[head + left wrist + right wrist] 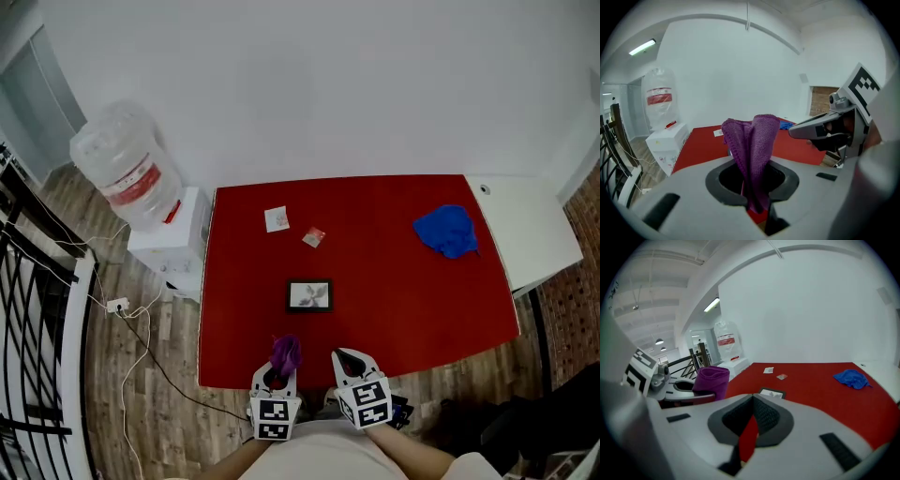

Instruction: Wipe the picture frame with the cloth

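Left claw point(752, 174) clamped on fuzzy purple cloth point(753, 140); right claw point(752, 414) together; rectangular frame point(309, 295) apart.

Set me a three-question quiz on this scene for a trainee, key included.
1. True or false: the left hand-held gripper is shut on the purple cloth.
2. Relative to the picture frame, the blue cloth lies: A) on top of it; B) apart from it, toward the far right of the red table; C) on the floor beside it.
3. Fill in: the right hand-held gripper holds ____.
Key: 1 true; 2 B; 3 nothing.
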